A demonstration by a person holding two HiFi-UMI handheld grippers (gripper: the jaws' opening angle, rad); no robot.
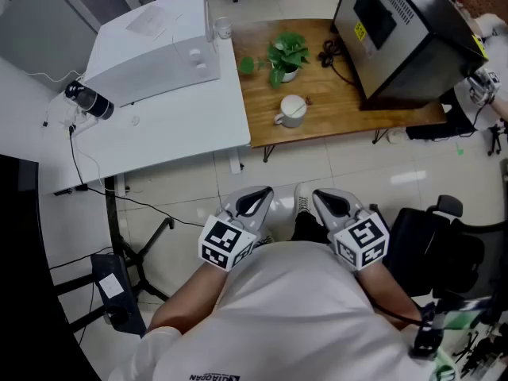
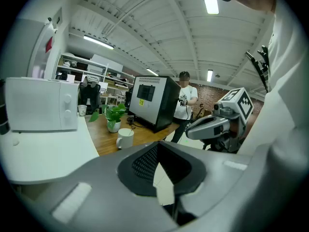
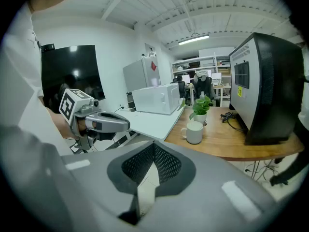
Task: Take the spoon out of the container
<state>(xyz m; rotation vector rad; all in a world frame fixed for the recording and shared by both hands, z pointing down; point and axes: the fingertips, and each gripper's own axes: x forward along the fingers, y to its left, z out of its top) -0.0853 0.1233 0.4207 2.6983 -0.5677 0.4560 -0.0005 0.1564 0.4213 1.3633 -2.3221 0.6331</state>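
Note:
A white mug stands on the low wooden table, with a spoon resting in it. The mug also shows in the left gripper view and in the right gripper view. Both grippers hang close to my chest above the tiled floor, well short of the table. My left gripper is shut with nothing between its jaws. My right gripper is likewise shut and empty.
A potted plant and a big black appliance share the wooden table. A white microwave sits on the white desk to the left. A black chair is at my right. A person stands beyond the black appliance.

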